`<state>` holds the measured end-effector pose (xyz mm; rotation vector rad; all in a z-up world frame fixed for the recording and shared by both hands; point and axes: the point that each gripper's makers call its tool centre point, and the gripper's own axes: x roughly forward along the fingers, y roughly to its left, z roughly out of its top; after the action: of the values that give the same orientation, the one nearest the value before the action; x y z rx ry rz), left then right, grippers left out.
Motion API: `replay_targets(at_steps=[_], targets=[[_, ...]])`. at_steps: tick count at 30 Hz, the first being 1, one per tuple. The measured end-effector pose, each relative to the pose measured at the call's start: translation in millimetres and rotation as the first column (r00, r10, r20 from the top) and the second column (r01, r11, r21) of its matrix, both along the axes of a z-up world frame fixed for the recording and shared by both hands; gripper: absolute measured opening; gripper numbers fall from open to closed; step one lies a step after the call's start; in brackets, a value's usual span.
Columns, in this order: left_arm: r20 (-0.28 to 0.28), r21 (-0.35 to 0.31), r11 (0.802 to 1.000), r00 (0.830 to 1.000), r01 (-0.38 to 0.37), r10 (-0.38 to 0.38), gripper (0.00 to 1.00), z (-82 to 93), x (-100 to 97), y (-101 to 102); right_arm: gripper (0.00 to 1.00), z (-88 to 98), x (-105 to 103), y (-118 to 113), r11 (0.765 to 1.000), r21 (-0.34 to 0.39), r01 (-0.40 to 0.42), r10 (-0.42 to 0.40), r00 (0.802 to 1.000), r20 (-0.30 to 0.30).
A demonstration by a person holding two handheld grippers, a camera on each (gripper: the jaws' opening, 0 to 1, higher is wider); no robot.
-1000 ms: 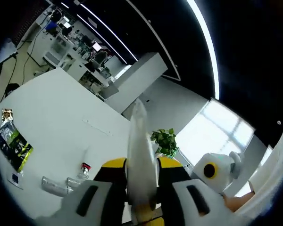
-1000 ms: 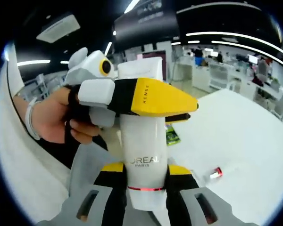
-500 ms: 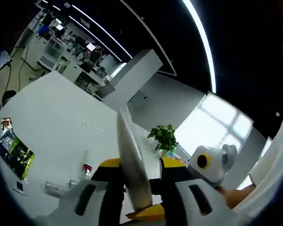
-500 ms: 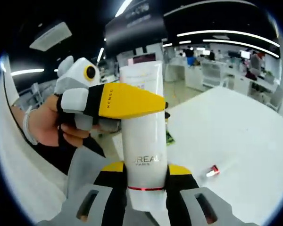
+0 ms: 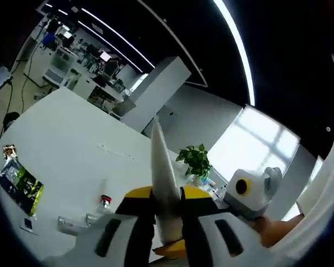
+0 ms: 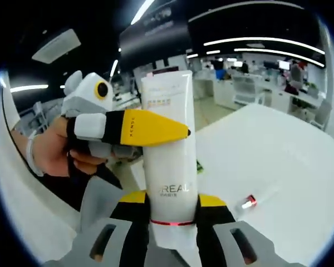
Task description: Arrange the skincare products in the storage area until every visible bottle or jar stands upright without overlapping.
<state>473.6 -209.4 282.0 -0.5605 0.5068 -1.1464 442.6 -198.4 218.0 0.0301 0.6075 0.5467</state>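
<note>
Both yellow-and-black grippers clamp one white plastic L'Oréal tube [image 6: 170, 167], held up in the air above the white worktop [image 6: 278, 161]. The right gripper [image 6: 172, 214] pinches its lower end near the thin red band, jaws closed tight against it. The left gripper [image 6: 147, 128], in a person's hand [image 6: 55, 150], grips the tube higher up from the side. On the worktop lie a small clear red-capped vial [image 5: 104, 201] and a green foil sachet [image 5: 21, 181] near one edge.
</note>
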Motion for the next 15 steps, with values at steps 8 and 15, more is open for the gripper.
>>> replay_targets(at_steps=[8,15], targets=[[0.057,0.033,0.999,0.998,0.021,-0.023,0.09,0.7,-5.6,0,0.29,-3.9,-1,4,1.000,0.015,-0.001,0.001,1.000,-0.012],[0.084,0.048,0.999,0.996,0.027,-0.031,0.08,-0.8,-7.0,7,0.33,-2.8,-6,14,0.996,0.053,-0.077,0.079,0.996,-0.030]])
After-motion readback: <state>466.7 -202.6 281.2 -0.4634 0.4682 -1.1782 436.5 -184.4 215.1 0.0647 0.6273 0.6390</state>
